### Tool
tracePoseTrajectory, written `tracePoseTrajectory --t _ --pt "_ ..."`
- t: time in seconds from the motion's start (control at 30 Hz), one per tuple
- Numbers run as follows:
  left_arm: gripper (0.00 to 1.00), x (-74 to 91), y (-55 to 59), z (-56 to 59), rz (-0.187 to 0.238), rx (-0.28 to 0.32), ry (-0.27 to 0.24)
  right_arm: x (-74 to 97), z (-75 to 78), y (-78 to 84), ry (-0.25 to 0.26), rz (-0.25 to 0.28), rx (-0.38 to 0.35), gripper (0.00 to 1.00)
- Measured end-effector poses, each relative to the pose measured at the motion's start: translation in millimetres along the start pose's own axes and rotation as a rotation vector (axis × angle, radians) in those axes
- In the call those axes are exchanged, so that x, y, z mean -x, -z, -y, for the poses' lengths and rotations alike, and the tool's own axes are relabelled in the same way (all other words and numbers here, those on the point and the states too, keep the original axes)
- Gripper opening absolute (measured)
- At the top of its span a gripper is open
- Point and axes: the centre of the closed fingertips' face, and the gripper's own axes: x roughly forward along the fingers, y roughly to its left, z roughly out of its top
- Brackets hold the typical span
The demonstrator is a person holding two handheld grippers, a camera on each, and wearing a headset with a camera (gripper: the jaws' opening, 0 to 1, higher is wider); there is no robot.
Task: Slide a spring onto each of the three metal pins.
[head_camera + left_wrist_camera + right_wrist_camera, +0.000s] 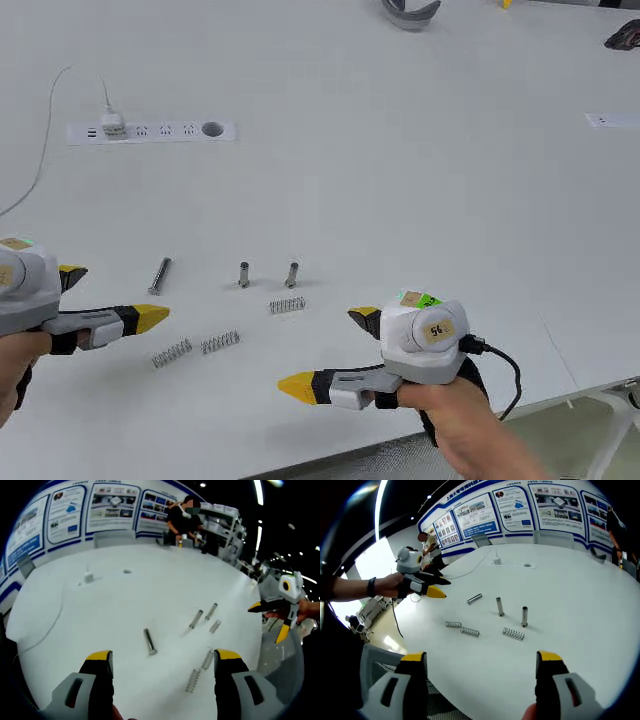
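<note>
**Both grippers spread, three springs loose on the bench**

I see the left gripper [112, 295] with its yellow-tipped fingers [150, 317] spread wide and pinching nothing. The right gripper [330, 351] shows the same wide gap and is equally empty, with a hand [460, 415] wrapped round its grip. Both hover over the white table [400, 180], well apart. In the head view the left one sits at 9 o'clock and the right one at 5 o'clock.

Between them lie the task's parts. The near spring [287, 305] rests flat on the table, just at 6 o'clock of the two standing pins. The middle spring [220, 342] and the left spring [172, 352] lie close together at about 8 o'clock of it.

The centre pin [244, 274] and the right pin [292, 274] stand upright side by side. The flat pin [160, 275] lies on its side at 9 o'clock of them. All three pins are bare.

Farther out, at 11 o'clock, a white power strip [150, 131] lies on the table with a plug in it. A thin cable [40, 160] trails off toward the left edge.
</note>
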Motion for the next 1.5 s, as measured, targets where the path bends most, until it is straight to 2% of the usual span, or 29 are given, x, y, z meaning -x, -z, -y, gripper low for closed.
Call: tracePoseTrajectory --t 0.37,0.77,1.1,1.3,1.5 --pt "0.8 -28.6 -0.2 -10.7 -0.013 0.018 -0.004 -0.3 -0.1 3.6 0.001 -0.01 -0.007 0.91" --pt "0.72 -60.3 1.1 -11.7 -0.027 0.044 -0.001 2.2 0.1 7.6 0.004 -0.018 -0.016 0.9" --pt "0.51 -82.6 4.2 -20.3 -0.053 0.053 -0.029 2.3 3.0 11.5 0.011 -0.022 -0.03 0.9" --pt "0.32 -86.6 6.1 -23.3 -0.078 0.062 -0.062 0.6 2.0 12.9 0.005 -0.027 -0.036 0.89" --pt "0.28 -93.4 6.0 -25.4 -0.092 0.051 -0.082 0.7 2.1 13.6 0.005 -0.026 -0.04 0.89"
